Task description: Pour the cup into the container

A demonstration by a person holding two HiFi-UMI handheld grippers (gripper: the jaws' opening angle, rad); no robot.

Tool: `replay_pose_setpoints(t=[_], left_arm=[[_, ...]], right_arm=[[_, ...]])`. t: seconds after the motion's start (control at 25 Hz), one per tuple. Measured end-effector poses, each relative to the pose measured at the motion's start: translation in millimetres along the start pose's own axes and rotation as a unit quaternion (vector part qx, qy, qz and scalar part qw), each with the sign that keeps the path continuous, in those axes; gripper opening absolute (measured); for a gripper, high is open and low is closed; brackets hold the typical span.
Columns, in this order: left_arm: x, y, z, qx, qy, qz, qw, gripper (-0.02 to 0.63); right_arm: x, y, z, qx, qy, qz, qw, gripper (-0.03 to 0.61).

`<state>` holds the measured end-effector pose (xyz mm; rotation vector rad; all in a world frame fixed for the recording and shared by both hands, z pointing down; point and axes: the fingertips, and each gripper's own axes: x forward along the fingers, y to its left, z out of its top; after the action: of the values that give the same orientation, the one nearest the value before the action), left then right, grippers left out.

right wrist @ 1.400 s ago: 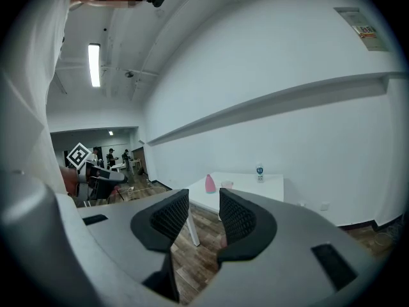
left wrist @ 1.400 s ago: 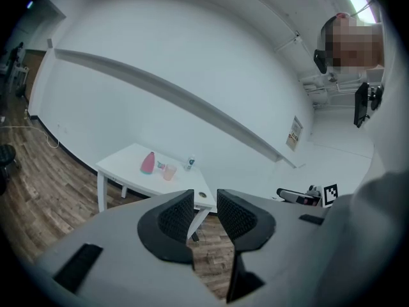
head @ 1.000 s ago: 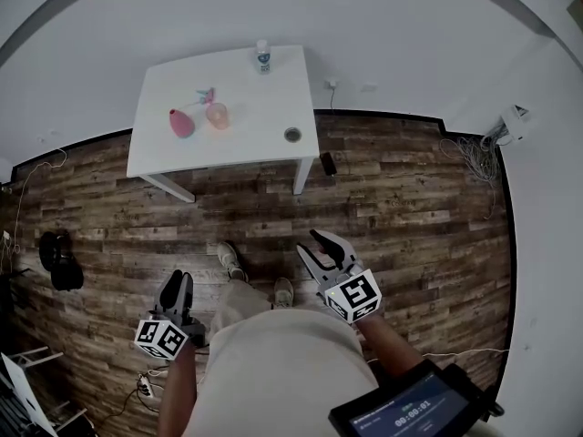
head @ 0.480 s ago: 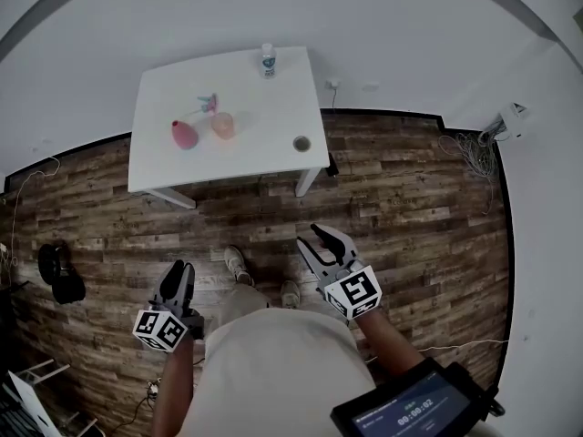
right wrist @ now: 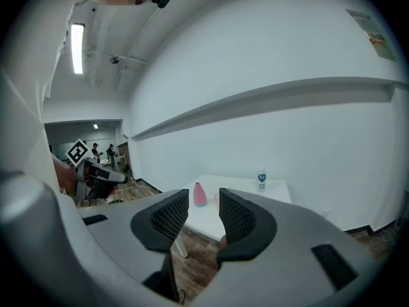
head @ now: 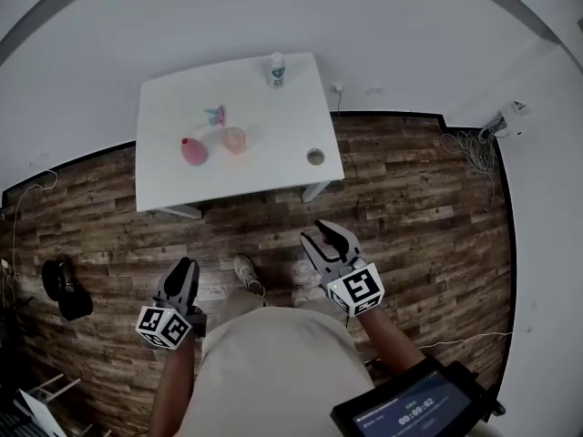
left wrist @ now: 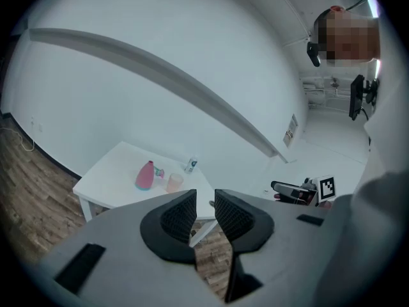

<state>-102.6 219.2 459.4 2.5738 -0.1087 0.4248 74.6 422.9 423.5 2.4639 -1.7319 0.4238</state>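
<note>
Head view: we see the cup point(head: 235, 139) beside the pink vase point(head: 193, 151) on the counter point(head: 273, 116), well apart from our 2 empty tools, left tool point(head: 182, 268) spread but just narrowing, right tool point(head: 321, 235) spread wide.

a white counter point(head: 164, 180) stands by the wall on a wood floor point(head: 410, 198). it carries a pink container point(head: 193, 151) with a pale cup point(head: 235, 138) just beside it, a small bottle point(head: 276, 69) at the far edge and a small round thing point(head: 315, 157) near the right edge. well apart from it, the left tongs point(head: 184, 267) have just been narrowing with nothing between them, and the right tongs point(head: 321, 235) gape, empty.
</note>
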Motion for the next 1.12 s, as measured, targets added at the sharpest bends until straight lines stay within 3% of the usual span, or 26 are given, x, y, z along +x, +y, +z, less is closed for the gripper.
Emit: replay_pose_setpoints(t=[0.4,1.12], left_arm=[[8,58,31,0.011,0.004,-0.009,0.9999,0.013],[27,129,56,0.038,0.030,-0.057,0.9972,0.011]], right_arm=[[56,13,15,0.001,-0.002,-0.023,1.000,0.138],[134,44,26,-0.012,0.009,-0.036,0.999,0.138]])
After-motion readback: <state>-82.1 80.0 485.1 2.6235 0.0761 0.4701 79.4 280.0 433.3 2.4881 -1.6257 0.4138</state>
